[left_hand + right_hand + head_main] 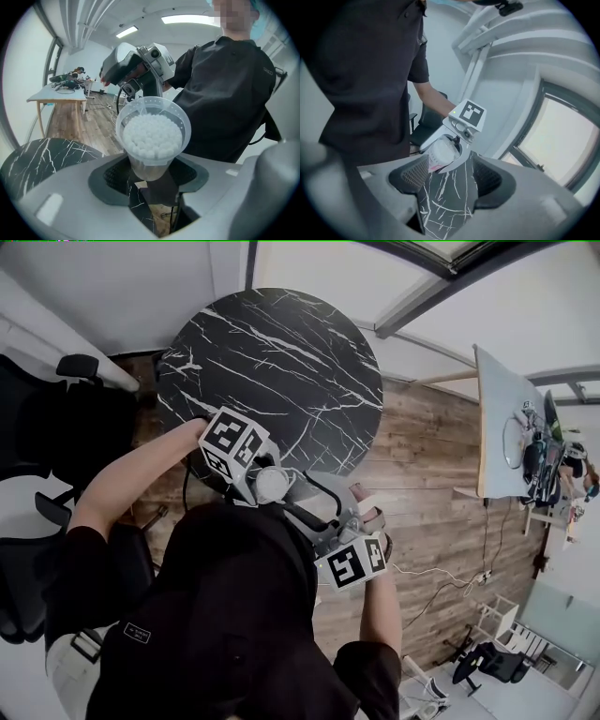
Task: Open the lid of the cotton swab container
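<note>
Lettering on pink label [432, 167] of cotton swab container [440, 153] is illegible.

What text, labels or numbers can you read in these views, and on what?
No text reads clearly anywhere.
Marker cubes: black-and-white square codes only, no letters.
White patch on the black shirt: print too small to read.
Pink label on the cotton swab container: too blurred to read.

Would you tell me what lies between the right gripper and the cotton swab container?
Nothing: the right gripper view shows a bare gap between the open right gripper and the clear plastic cotton swab container.
</note>
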Demonstrator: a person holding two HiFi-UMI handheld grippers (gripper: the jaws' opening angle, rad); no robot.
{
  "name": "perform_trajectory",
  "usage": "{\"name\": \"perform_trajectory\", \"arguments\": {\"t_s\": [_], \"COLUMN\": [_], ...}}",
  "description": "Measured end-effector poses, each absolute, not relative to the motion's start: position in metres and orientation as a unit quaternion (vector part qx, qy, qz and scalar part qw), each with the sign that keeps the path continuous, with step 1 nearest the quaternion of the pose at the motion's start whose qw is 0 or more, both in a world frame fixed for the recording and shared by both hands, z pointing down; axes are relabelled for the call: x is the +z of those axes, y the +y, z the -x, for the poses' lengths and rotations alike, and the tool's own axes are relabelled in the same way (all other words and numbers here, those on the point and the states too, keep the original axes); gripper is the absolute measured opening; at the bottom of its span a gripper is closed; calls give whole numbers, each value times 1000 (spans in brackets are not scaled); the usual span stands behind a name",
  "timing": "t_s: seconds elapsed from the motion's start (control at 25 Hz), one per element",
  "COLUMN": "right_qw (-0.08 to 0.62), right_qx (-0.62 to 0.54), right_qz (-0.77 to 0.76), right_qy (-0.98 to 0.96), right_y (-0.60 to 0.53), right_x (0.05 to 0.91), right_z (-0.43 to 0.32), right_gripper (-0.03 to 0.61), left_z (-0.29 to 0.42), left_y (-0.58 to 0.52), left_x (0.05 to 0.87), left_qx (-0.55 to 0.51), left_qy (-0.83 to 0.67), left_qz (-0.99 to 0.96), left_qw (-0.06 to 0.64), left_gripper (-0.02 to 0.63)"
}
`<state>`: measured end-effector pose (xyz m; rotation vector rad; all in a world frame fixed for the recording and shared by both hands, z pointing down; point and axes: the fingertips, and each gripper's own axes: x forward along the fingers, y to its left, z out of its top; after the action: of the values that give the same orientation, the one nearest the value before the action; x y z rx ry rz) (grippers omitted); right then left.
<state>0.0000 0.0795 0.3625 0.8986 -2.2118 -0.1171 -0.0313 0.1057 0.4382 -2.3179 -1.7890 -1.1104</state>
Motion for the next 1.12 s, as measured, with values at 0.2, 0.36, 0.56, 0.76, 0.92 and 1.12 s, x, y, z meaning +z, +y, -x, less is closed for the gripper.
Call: {"name": "perform_trajectory", "arguments": {"t_s": [0.2,0.36,0.56,0.76,0.92,1.12], "right_qw": [412,423,431,447,460,464], "right_qx": [-98,-128,-142,-148,-150,-146], "right_qz": [-314,-293,-271,-243,-215,-198], "right_qy": [-849,-848,-849,-848,-848,-851], "right_y": [75,73,77,84,88,93], "right_x": [364,362,363,368,370,369], "right_z": [1,6,11,14,18,20], "right_gripper": [294,278,264,218,201,190], "left_z": [29,27,28,29,30,32], "left_y": [105,106,110,112,113,119], "left_x": [439,438,439,441,442,444], "left_qx": [-363,-365,-368,-373,-379,-379], "left_qy": [-579,-584,-592,-595,-603,-612], "left_qz": [730,725,716,711,700,692], "left_qw": [17,24,31,41,55,59], "left_gripper": [261,261,261,261,261,261]}}
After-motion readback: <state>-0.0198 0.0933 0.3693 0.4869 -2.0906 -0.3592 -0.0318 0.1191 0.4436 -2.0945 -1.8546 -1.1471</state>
